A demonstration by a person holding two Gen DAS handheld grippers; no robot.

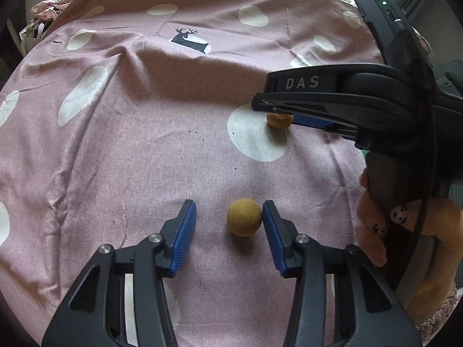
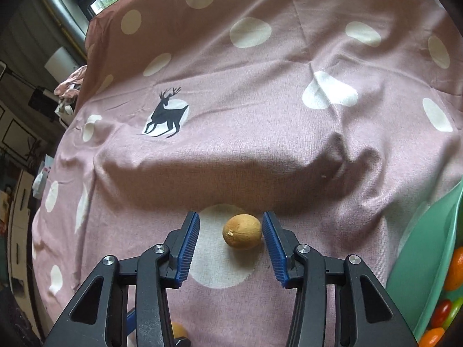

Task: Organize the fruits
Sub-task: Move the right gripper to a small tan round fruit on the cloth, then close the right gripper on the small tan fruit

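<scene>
Two small tan round fruits lie on a pink polka-dot cloth [image 1: 144, 150]. In the left wrist view my left gripper [image 1: 229, 221] is open around the near fruit [image 1: 244, 217], which touches the right pad and is apart from the left pad. The far fruit [image 1: 279, 120] lies on a white dot under my right gripper [image 1: 275, 110], seen from the side. In the right wrist view my right gripper [image 2: 231, 232] is open around that fruit [image 2: 242, 232], close to the right pad. The near fruit [image 2: 179, 331] shows at the bottom edge.
A green bowl [image 2: 428, 248] with orange, red and green fruits stands at the right edge of the right wrist view. The cloth [image 2: 260, 159] humps into a ridge behind the fruits. A person's hand [image 1: 373, 225] holds the right gripper's handle. Room clutter lies beyond the left edge.
</scene>
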